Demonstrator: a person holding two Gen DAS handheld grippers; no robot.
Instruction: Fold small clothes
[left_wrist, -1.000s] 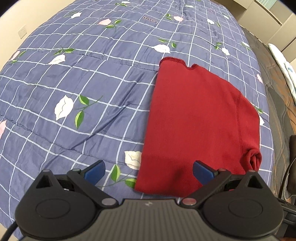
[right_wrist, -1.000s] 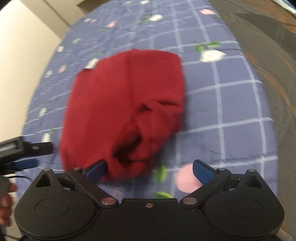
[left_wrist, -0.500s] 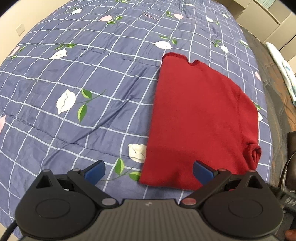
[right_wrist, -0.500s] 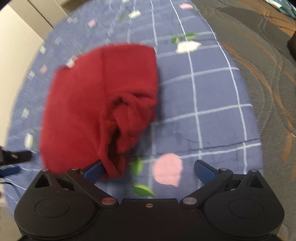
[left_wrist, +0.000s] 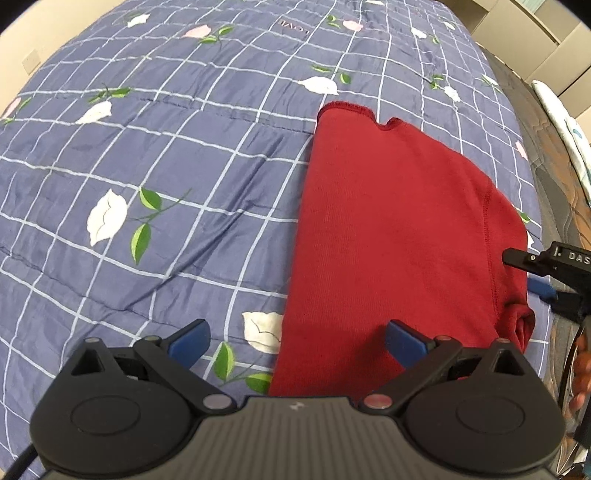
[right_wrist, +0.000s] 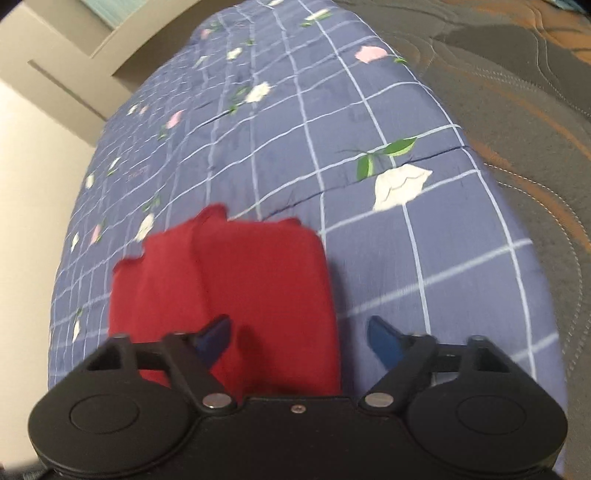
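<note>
My left hand-held gripper (left_wrist: 295, 341): aimed steeply down at the bed, fingers wide apart and empty. One blue fingertip is over the quilt, the other over the near edge of the red garment; neither touches cloth, as far as I can tell.

My right hand-held gripper (right_wrist: 297, 341): also tilted down, at the garment's right side, jaws closing. The right edge of the cloth lies between the fingers, but the pads are not yet pressing on it. In the left wrist view this gripper (left_wrist: 543, 288) shows at the picture's right edge, just beside the garment.

Red garment (left_wrist: 399, 236): lies flat on the quilt, already folded lengthwise into a long panel. A bunched roll of cloth (left_wrist: 521, 325) sits at its near right corner; the far hem shows a notch.

Step in hand: I judge I am taking hold for the next fold, right side first.

Next move calls for: closing fully on the near right corner, bringing my left gripper down onto the near left corner, then lifting both together and carrying the near end over toward the far hem.

Risk: the bunched corner could get folded in as a lump.

Quilt (left_wrist: 155, 155): blue, checked, flowered, spread across the bed under everything.
</note>
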